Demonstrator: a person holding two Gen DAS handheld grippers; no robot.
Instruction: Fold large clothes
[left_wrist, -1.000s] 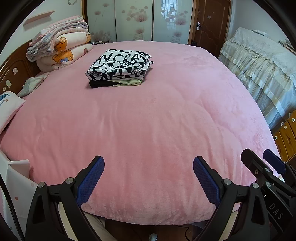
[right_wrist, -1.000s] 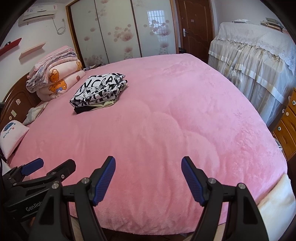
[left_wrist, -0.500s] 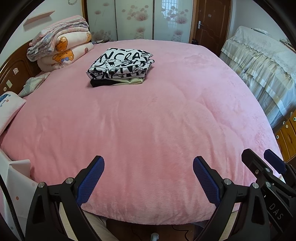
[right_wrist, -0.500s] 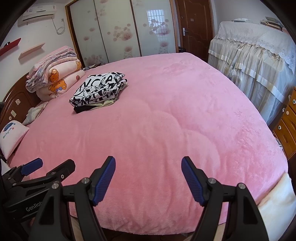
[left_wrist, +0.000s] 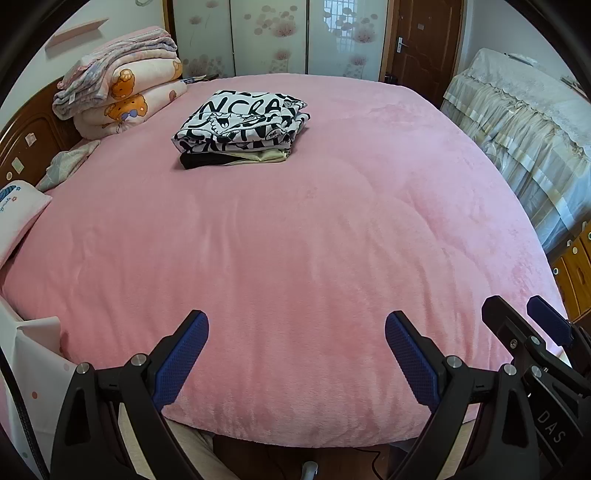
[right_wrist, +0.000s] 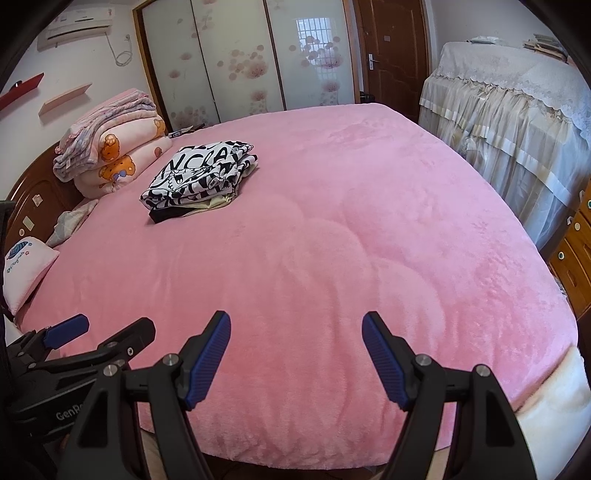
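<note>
Both tools hang over the near edge of the bed; the left gripper has its blue-padded fingers spread wide with nothing between them, and the right gripper is spread just the same, holding nothing; the two sit side by side, each catching the other at the margin of its own view. Beneath them lies the fluffy pink plush blanket, smooth across the whole bed. The folded black-and-white lettered garment rests toward the far left of the blanket, well apart from both grippers; it tops a small stack, with a pale yellow folded piece and a black folded piece showing under its front edge. Beyond that stack, against the dark wooden headboard, sits a pile of folded quilts with orange bear prints; a small pink embroidered pillow lies at the left edge. Sliding wardrobe doors with a pink flower pattern stand behind the bed; a lace-covered piece of furniture stands to the right.
</note>
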